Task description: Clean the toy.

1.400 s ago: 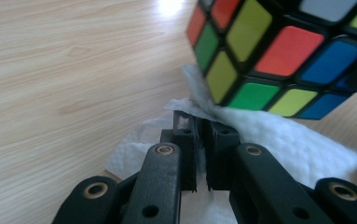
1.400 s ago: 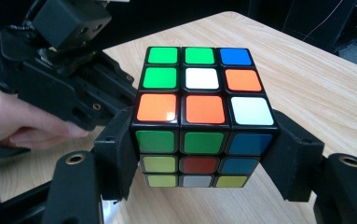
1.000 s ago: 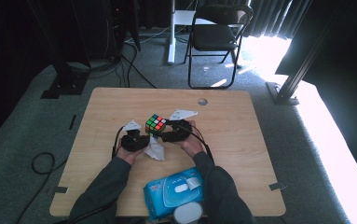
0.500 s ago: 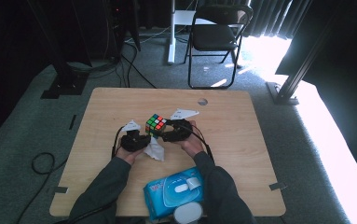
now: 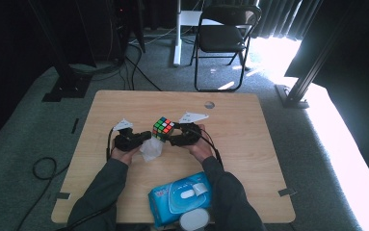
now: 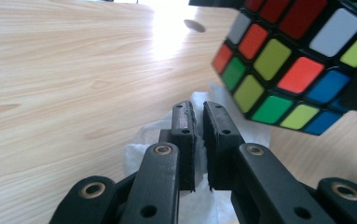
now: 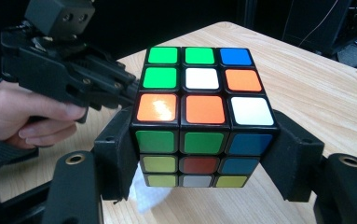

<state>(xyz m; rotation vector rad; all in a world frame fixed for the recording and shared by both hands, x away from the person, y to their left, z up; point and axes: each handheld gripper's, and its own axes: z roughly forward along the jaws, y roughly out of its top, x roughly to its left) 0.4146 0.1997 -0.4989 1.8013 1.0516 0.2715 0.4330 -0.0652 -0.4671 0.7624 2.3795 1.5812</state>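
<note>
Puzzle cube (image 7: pixel 203 116) tilted, one corner up, clamped in right gripper (image 7: pixel 203 154), left gripper (image 6: pixel 199 126) closed on white tissue (image 6: pixel 139 154)

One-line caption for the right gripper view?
Right gripper clamps a scrambled cube; left gripper alongside.

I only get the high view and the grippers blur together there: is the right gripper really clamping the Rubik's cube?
Observer: Yes. The right gripper presses its pads on two opposite sides of the Rubik's cube.
Operator: And the left jaws?
Observer: The left gripper is nearly shut, with the white wipe beneath it. I cannot tell if it is pinched.
Operator: Which centre tile faces the right gripper's camera?
Observer: A white one, on the cube's upper face.
</note>
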